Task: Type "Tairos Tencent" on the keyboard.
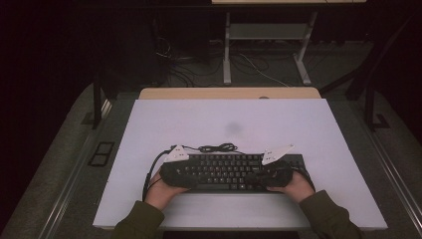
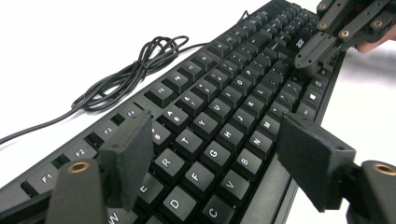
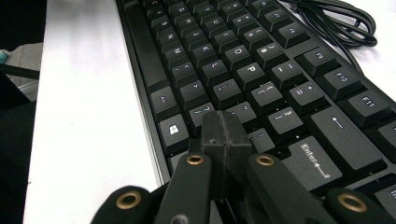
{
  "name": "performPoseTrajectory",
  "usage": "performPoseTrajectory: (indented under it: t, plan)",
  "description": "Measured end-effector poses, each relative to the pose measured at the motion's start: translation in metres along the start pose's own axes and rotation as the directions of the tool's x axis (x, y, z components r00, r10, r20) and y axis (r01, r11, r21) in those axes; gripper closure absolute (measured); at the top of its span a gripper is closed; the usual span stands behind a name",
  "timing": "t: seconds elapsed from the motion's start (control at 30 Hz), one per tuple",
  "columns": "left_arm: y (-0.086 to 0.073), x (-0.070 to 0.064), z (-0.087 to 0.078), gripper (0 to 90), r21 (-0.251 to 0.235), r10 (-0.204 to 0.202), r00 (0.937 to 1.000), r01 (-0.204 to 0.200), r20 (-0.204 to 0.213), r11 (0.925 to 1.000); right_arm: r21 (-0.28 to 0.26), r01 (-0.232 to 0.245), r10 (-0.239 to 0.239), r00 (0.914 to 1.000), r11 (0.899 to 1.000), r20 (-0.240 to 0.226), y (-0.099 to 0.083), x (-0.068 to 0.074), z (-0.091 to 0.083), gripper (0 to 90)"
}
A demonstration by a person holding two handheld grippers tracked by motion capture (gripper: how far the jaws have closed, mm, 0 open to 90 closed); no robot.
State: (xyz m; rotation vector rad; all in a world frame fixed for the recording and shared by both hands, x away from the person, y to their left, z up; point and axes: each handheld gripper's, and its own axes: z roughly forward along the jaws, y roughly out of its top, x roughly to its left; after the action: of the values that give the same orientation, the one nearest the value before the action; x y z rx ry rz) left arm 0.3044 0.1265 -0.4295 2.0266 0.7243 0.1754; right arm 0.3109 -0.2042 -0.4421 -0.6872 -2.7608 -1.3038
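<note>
Two grippers, both over black keyboard (image 1: 229, 172). We see left gripper (image 2: 219, 158) with jaws spread wide, hovering above letter keys at keyboard's left part, holding nothing. Right gripper (image 3: 226, 135) has jaws pressed together, tips down near keys beside Enter key (image 3: 314, 161), gripping nothing. Outward: we note keyboard lying flat along near edge of white table (image 1: 149, 124), in front of person. Its black cable (image 1: 219, 147) lies coiled on table just behind keyboard. Hands (image 1: 161, 191) hold grippers from near side, olive sleeves (image 1: 331, 216) at bottom of high view.
</note>
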Motion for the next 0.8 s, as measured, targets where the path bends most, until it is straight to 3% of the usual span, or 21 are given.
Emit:
performPoseTrajectory:
  t: [0.07,0.33,0.53,0.8]
  plan:
    - [0.002,0.001,0.001,32.8,0.000,-0.001,1.0000,0.001,-0.006,1.0000,-0.003,0.000,0.000,1.0000,1.000,-0.003,0.000,0.000,0.000,89.5]
    - [0.008,0.006,0.005,64.9,-0.003,0.000,0.9997,0.000,-0.023,1.0000,-0.007,-0.006,0.006,0.9999,1.000,-0.011,-0.001,-0.002,0.000,89.5]
    - [0.010,0.009,0.010,88.1,0.038,0.003,0.9998,-0.003,-0.018,0.9993,-0.007,-0.010,0.010,0.9999,1.000,-0.011,-0.001,-0.002,0.000,89.5]
    - [0.010,0.010,0.015,89.0,0.075,0.000,0.9999,0.001,-0.016,0.9972,-0.008,-0.011,0.011,0.9998,1.000,-0.014,-0.001,-0.002,0.000,89.5]
